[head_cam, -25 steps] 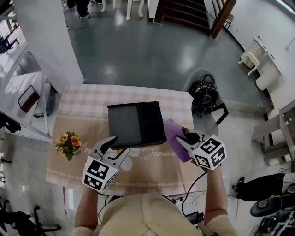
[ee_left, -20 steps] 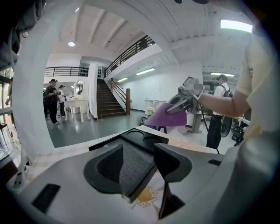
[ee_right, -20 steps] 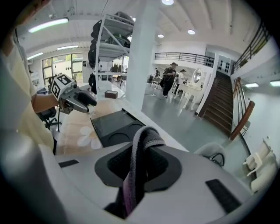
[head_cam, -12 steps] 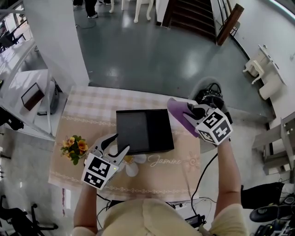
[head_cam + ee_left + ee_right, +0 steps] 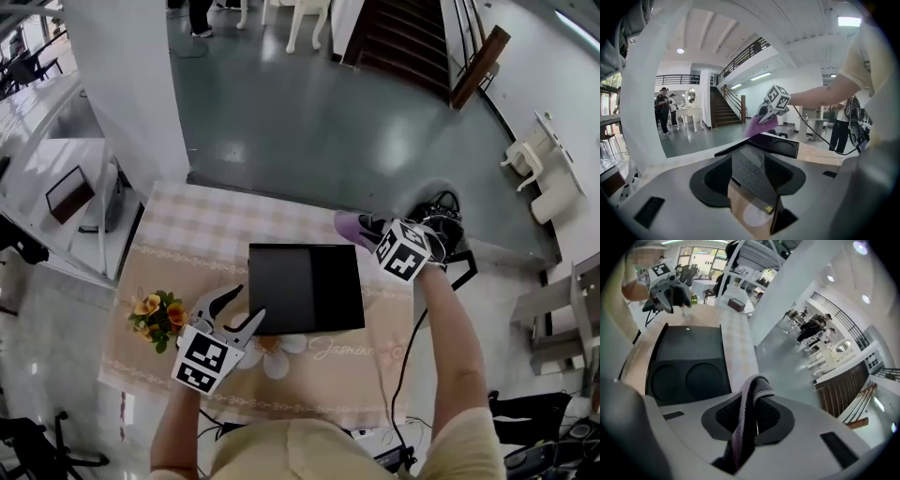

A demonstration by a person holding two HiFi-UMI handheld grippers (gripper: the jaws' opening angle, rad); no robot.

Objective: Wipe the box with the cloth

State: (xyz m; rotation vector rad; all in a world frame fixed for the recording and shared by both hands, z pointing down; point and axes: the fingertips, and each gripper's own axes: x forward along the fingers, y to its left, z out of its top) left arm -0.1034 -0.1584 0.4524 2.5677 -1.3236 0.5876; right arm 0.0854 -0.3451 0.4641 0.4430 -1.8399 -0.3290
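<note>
The flat black rectangular box lay in the middle of the worktop, which was covered by a beige checked tablecloth. Its top showed a textured half on the left and a smooth half on the right.

The left gripper sat low at the box's near-left corner. Its jaws were spread, and that corner reached in between the pads – whether they pressed on it could not be told.

The right gripper was at the far right of the worktop, just beyond the box's far-right corner. Its jaws were clenched on the purple cloth, a fold of which stood up between them in the right gripper view and trailed towards the camera. From the left gripper view the cloth hung just above the far corner of the box – contact was unclear.

A small bunch of orange flowers stood on the worktop to the left of the left gripper. A black bag rested off the worktop's far right edge.
</note>
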